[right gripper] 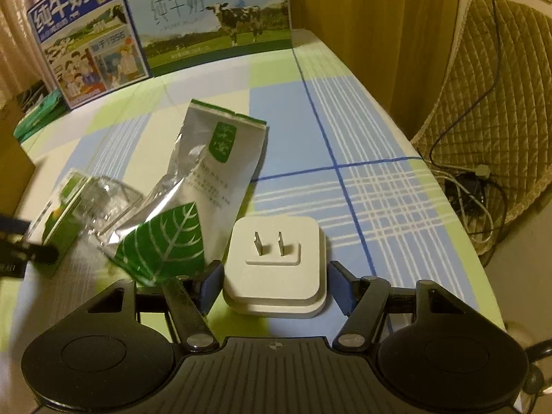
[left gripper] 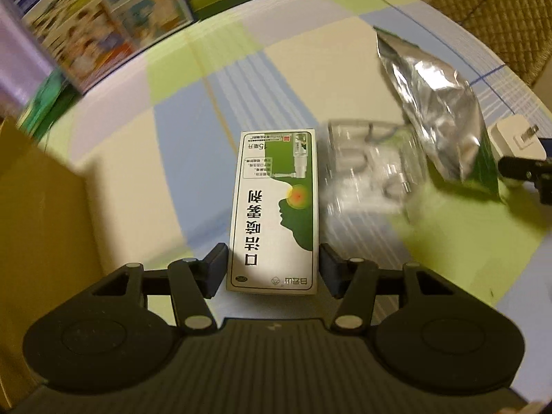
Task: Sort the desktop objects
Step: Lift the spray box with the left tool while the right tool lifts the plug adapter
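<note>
Plaid-clothed table (right gripper: 362,186); quilted chair (right gripper: 483,110), perhaps a curtain (right gripper: 345,34) behind.

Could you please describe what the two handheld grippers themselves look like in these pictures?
Both the left gripper and right gripper look alike: matte black ribbed bodies, two round side discs, black linkage arms with silver pivot pins, and dark blue fingers. No cables or sleeves show.

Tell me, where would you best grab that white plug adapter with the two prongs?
Probably by its two flat side walls, coming in low from the near edge. The white plug adapter lies flat on the checked cloth with prongs pointing up, and the right gripper already straddles it, jaws open and not quite touching.
</note>
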